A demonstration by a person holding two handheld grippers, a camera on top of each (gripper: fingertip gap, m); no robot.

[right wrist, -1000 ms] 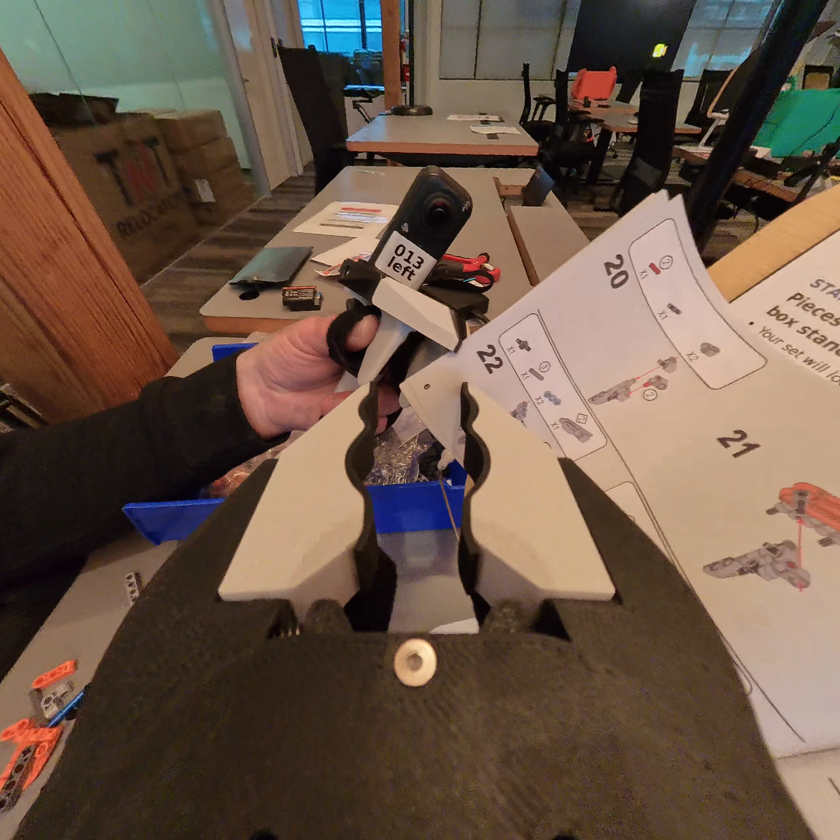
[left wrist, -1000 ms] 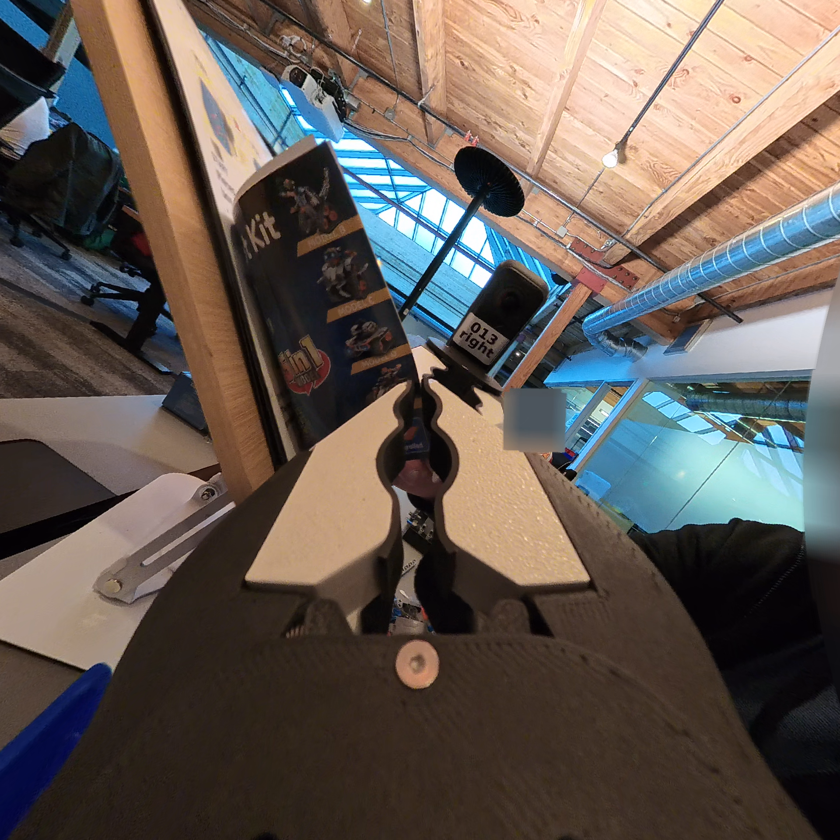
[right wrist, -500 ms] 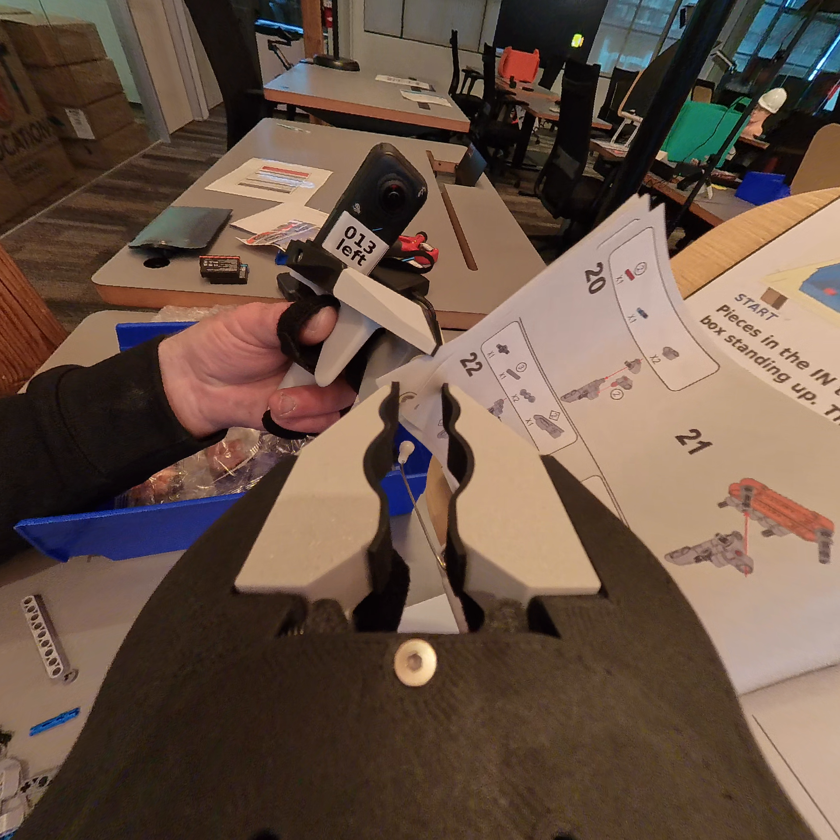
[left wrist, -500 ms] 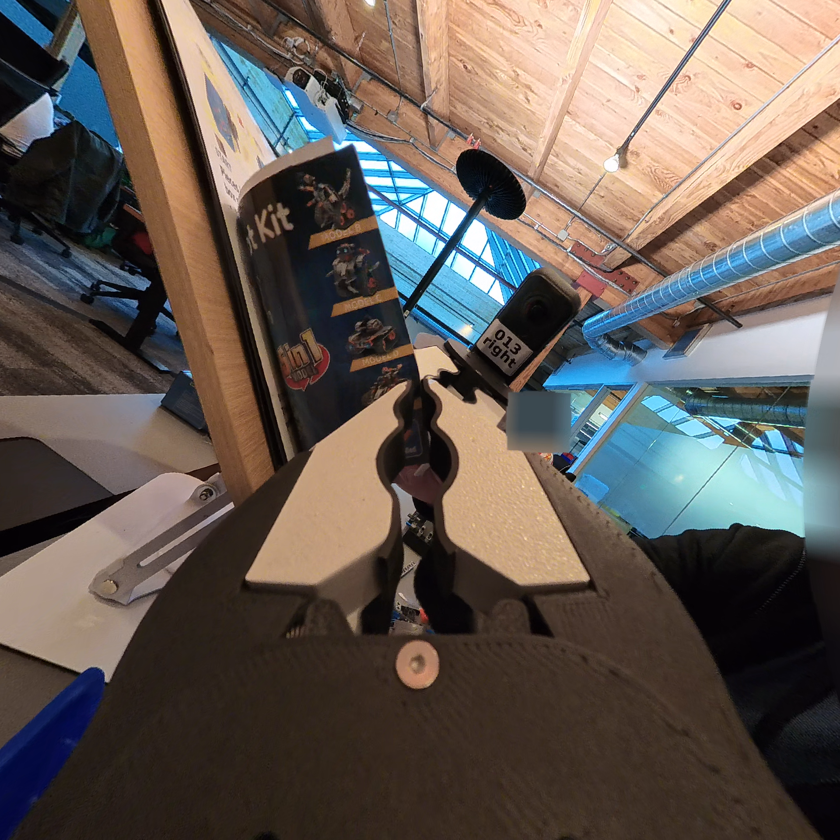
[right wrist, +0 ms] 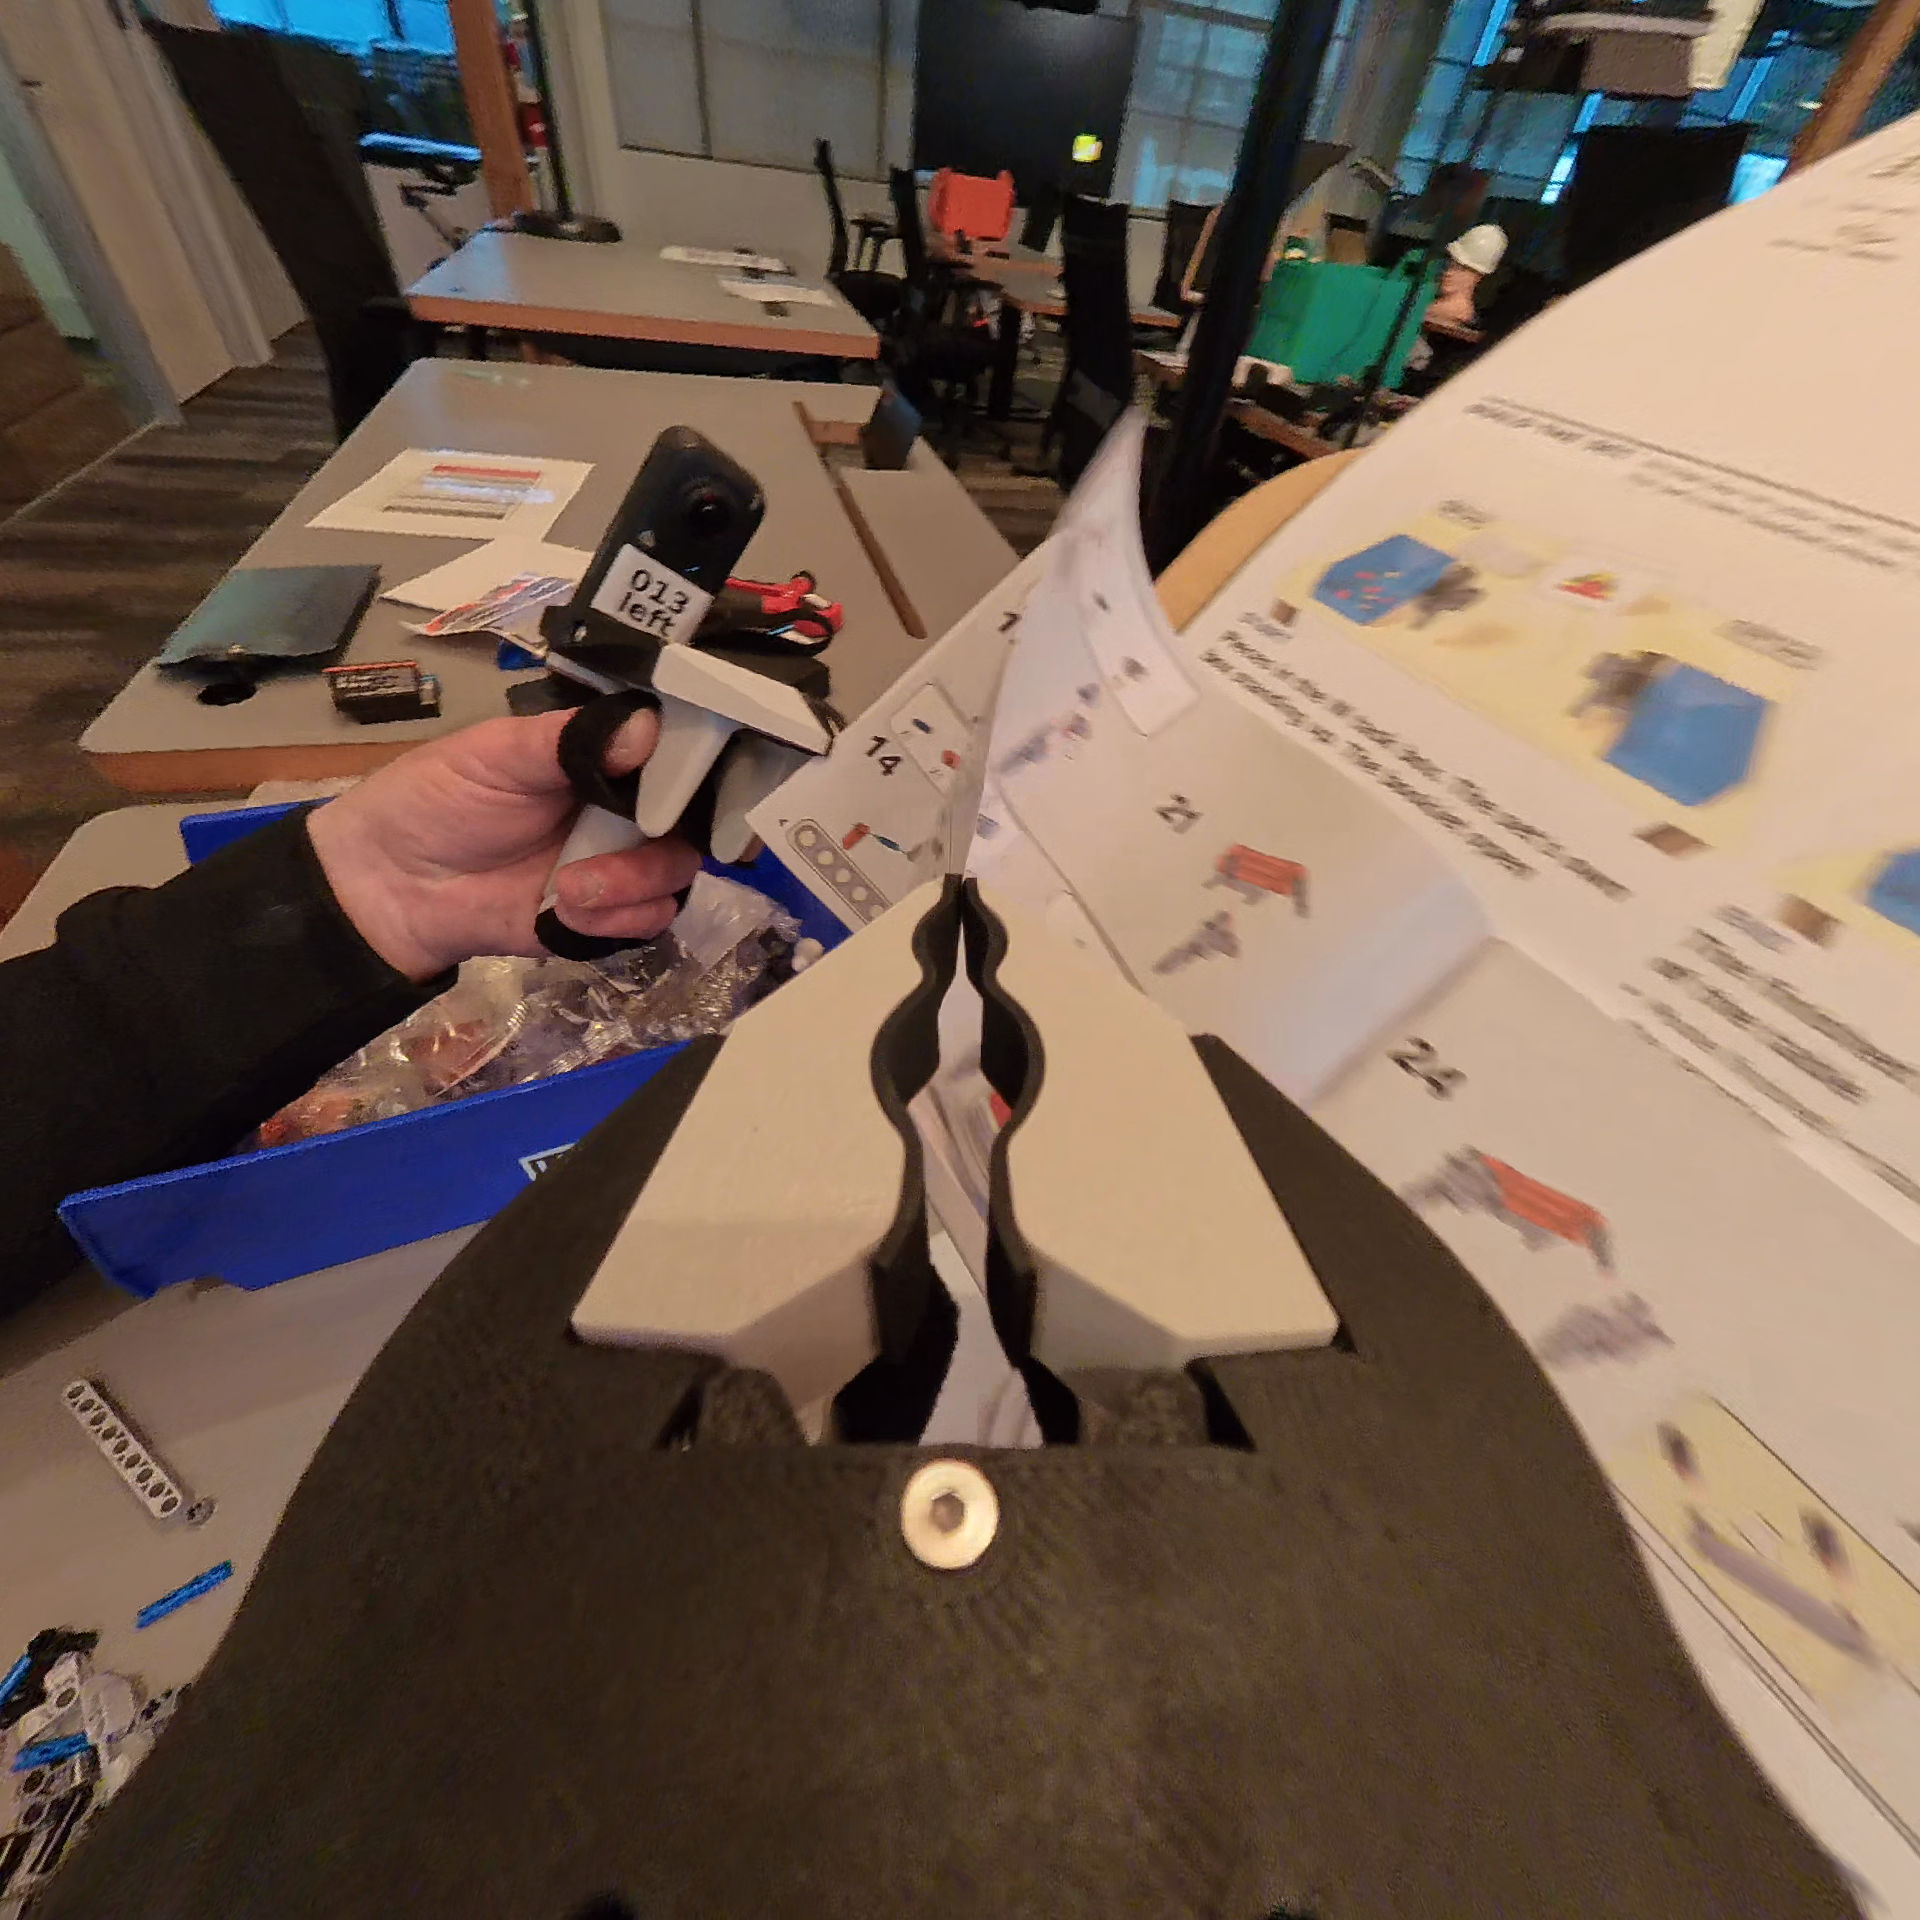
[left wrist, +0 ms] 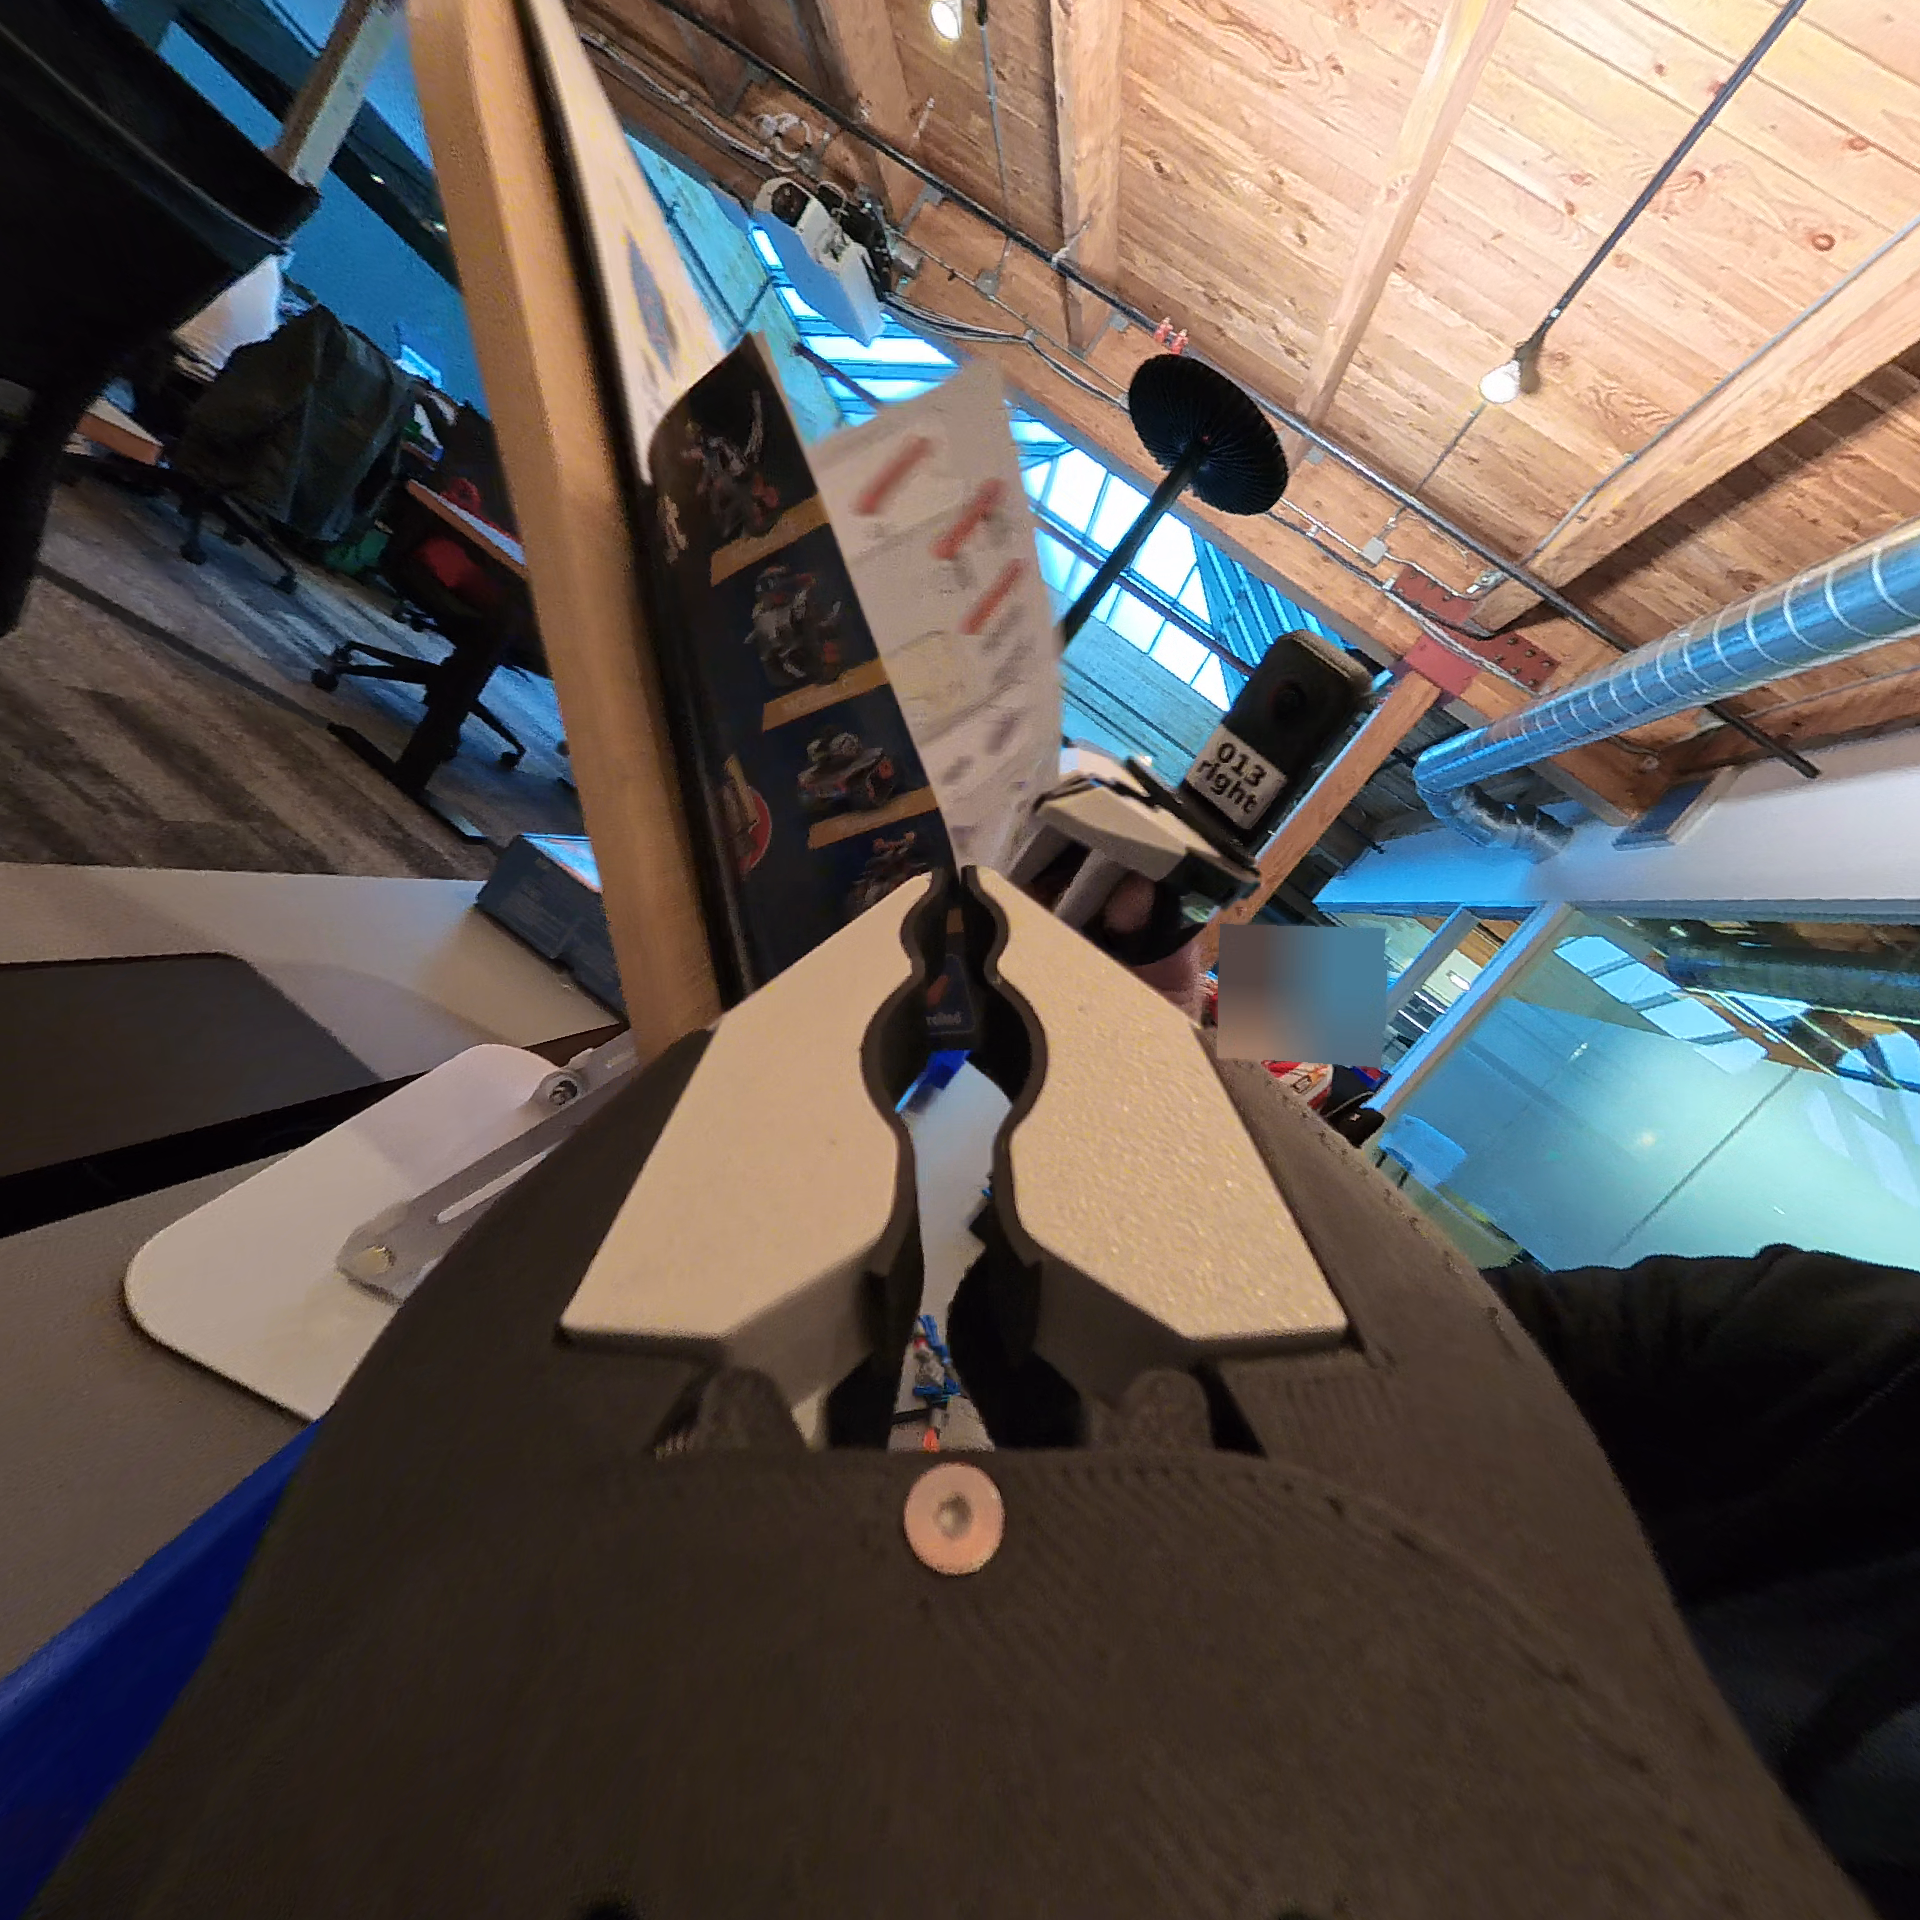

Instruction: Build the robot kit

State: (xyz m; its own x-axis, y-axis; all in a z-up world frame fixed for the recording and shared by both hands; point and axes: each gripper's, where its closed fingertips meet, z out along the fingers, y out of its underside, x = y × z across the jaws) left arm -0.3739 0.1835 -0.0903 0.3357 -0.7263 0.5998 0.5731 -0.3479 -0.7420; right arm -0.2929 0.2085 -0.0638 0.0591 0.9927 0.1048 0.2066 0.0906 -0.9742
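The left gripper [left wrist: 956,883] has its jaws pressed together at the tips on the lower corner of an instruction booklet [left wrist: 769,623], whose dark printed cover rises straight up from the jaws and leans toward a wooden board [left wrist: 540,499] just to their left. A white inner page [left wrist: 945,603] stands free of the cover, blurred, above the jaw tips and slightly to their right. Beyond the jaws and to the right sits the other handheld unit, topped by a small labelled camera [left wrist: 1273,717].

The right gripper [right wrist: 958,888] has its jaws closed together on the edge of one white booklet page [right wrist: 1081,582], which curls upward from the tips. To the right of these jaws the open booklet [right wrist: 1351,935] spreads out with numbered assembly drawings, and a large printed sheet [right wrist: 1621,582] lies behind it, blurred. To the left of the jaws a person's hand [right wrist: 468,831] grips the left gripper's handle above a blue bin [right wrist: 343,1184] filled with clear bags of parts [right wrist: 582,997]. Lower left of the jaws, on the grey table [right wrist: 208,1382], lie a grey perforated beam [right wrist: 123,1446], a small blue beam [right wrist: 185,1594] and a cluster of loose pieces [right wrist: 62,1704].
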